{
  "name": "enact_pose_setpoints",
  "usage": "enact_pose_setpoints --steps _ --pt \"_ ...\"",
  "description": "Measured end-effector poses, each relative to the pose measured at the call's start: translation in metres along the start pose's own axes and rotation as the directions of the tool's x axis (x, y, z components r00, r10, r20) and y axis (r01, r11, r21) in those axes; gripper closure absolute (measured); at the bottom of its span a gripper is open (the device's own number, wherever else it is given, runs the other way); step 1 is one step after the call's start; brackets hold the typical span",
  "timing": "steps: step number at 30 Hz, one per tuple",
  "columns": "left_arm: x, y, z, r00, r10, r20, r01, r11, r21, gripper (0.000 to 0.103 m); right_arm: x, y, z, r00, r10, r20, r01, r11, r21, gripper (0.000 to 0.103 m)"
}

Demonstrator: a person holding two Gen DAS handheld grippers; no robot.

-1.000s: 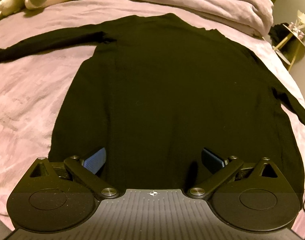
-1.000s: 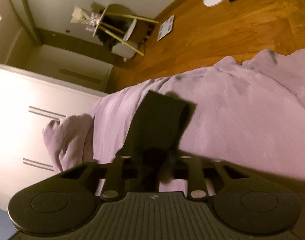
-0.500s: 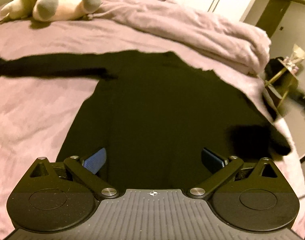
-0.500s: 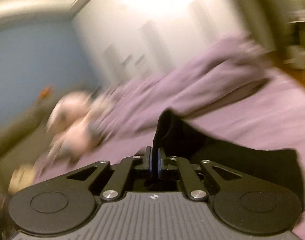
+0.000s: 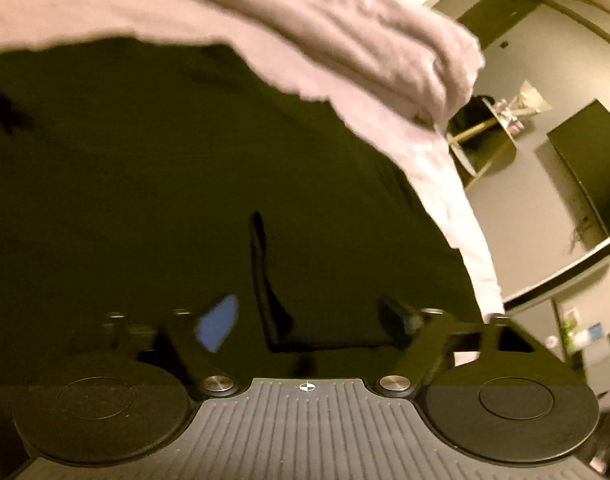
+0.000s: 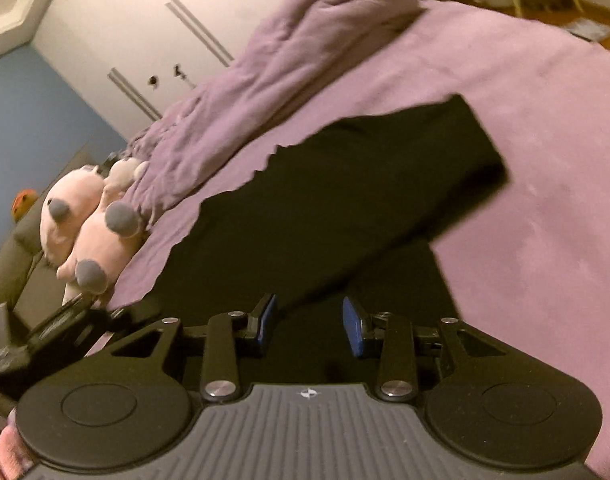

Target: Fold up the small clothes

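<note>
A black long-sleeved top (image 5: 165, 184) lies flat on the pink bed cover and fills most of the left wrist view. Its right sleeve (image 6: 385, 184) lies folded across the body in the right wrist view. My left gripper (image 5: 309, 320) is open, low over the top near a fold edge (image 5: 261, 264). My right gripper (image 6: 309, 322) is open and empty just above the black fabric, beside the folded sleeve.
A bunched pink duvet (image 6: 297, 52) lies along the far side of the bed (image 6: 545, 200). A pink plush toy (image 6: 89, 220) sits at the head end. A gold side table (image 5: 485, 144) stands past the bed's edge. White wardrobe doors (image 6: 153, 28) stand behind.
My right gripper carried the sleeve across over the top's body, then opened and let it go. My left gripper moved forward and lower over the top.
</note>
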State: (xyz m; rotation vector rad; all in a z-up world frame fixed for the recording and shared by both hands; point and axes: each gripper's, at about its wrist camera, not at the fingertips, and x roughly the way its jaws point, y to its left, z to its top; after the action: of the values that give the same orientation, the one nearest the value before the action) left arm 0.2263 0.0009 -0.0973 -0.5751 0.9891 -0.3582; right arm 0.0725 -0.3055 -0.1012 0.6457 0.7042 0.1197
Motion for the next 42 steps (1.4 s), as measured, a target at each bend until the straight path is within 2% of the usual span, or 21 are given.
enact_pose_setpoints --steps 3,5,9,11,13,15,16,18,23,25,27,30,31,33,38,42 --pt "0.017 0.002 0.0 0.999 0.0 -0.042 -0.001 0.999 -0.037 0.029 -0.007 -0.01 -0.004 1.0 -0.006 0.001 0.006 1.0 0.022 0.067" --pt "0.023 0.006 -0.001 0.999 0.007 -0.05 -0.01 0.998 -0.057 0.035 -0.013 -0.014 -0.005 1.0 -0.002 0.006 0.002 1.0 0.028 0.067" --pt "0.022 0.013 0.0 0.999 -0.013 -0.05 0.008 0.995 -0.101 0.039 -0.017 -0.017 -0.004 1.0 0.008 0.011 -0.009 0.999 0.043 0.067" --pt "0.026 0.013 0.002 0.998 -0.026 -0.06 0.019 0.994 -0.107 0.054 -0.017 -0.018 -0.003 1.0 0.013 0.011 -0.013 0.998 0.055 0.067" --pt "0.031 0.014 0.004 0.997 -0.021 -0.07 0.013 0.993 -0.119 0.065 -0.015 -0.018 -0.004 1.0 0.017 0.008 -0.017 0.998 0.067 0.067" --pt "0.035 0.014 0.007 0.997 -0.022 -0.07 0.014 0.993 -0.116 0.084 -0.014 -0.016 -0.004 1.0 0.021 0.007 -0.022 0.997 0.071 0.067" --pt "0.036 0.014 0.008 0.997 -0.016 -0.075 0.008 0.993 -0.114 0.098 -0.014 -0.015 -0.004 1.0 0.025 0.006 -0.026 0.997 0.073 0.067" --pt "0.032 0.012 0.013 0.998 -0.018 -0.06 0.013 0.995 -0.094 0.098 -0.012 -0.013 -0.004 1.0 0.031 0.004 -0.031 0.997 0.072 0.067" --pt "-0.009 -0.004 0.039 0.997 -0.028 0.073 0.024 0.998 0.056 0.098 -0.004 -0.007 0.003 0.999 0.04 -0.001 -0.04 0.996 0.075 0.067" --pt "-0.029 -0.001 0.052 0.991 0.013 0.132 -0.028 0.994 0.11 0.098 0.003 -0.004 0.007 0.999 0.043 0.001 -0.043 0.997 0.071 0.067" --pt "-0.042 0.007 0.063 0.978 0.093 0.188 -0.123 0.98 0.157 0.098 0.011 0.0 0.013 0.999 0.049 0.005 -0.05 0.996 0.068 0.067" --pt "-0.054 0.031 0.073 0.952 0.196 0.236 -0.235 0.961 0.147 0.098 0.026 0.006 0.02 0.998 0.068 0.005 -0.068 0.995 0.077 0.067" --pt "-0.057 0.041 0.075 0.937 0.24 0.253 -0.281 0.95 0.139 0.098 0.031 0.008 0.023 0.998 0.069 0.005 -0.069 0.994 0.079 0.067" --pt "-0.06 0.06 0.075 0.918 0.3 0.259 -0.338 0.934 0.117 0.098 0.041 0.01 0.028 0.998 0.068 0.009 -0.068 0.994 0.09 0.067" --pt "-0.061 0.088 0.073 0.899 0.357 0.252 -0.384 0.921 0.065 0.098 0.066 0.005 0.038 0.999 0.05 0.018 -0.053 0.988 0.148 0.067" --pt "-0.07 0.097 0.077 0.903 0.334 0.272 -0.357 0.933 0.04 0.098 0.077 -0.008 0.045 0.998 0.047 0.043 -0.056 0.972 0.229 0.067"
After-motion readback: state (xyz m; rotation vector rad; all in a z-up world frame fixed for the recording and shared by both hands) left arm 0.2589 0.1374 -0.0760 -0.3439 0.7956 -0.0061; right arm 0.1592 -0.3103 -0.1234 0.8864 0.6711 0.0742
